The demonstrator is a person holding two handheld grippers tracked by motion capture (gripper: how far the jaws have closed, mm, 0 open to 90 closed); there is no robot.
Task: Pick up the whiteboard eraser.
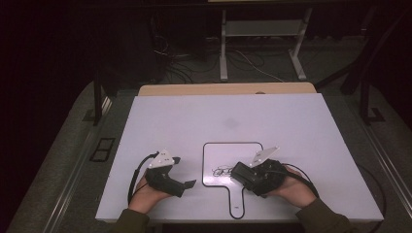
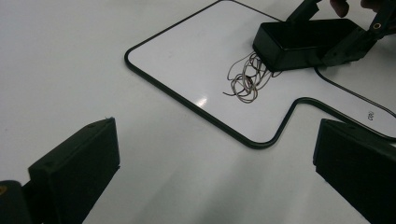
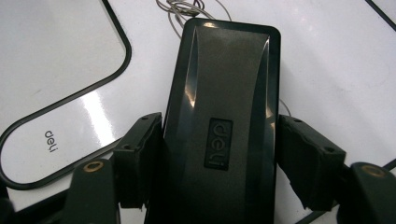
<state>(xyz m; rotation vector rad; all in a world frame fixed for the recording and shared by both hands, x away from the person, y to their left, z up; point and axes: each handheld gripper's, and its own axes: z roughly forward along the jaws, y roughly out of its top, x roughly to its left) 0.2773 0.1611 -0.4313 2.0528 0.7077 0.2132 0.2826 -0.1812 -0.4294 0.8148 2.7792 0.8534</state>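
While the right gripper (image 3: 219,158) pinches a glossy black rectangular eraser (image 3: 222,116) by its long sides, the eraser lies on the small black-rimmed whiteboard (image 1: 218,153), touching a scribbled tangle (image 2: 247,79). The left gripper (image 2: 215,163) rests spread over the smooth white worktop (image 1: 194,116); the room behind is dark.

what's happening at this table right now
A person holds a gripper in each hand over a white table. The right gripper is shut on a black eraser, which rests on a small paddle-shaped whiteboard next to a scribble. The left gripper is open, off to the side, holding nothing.
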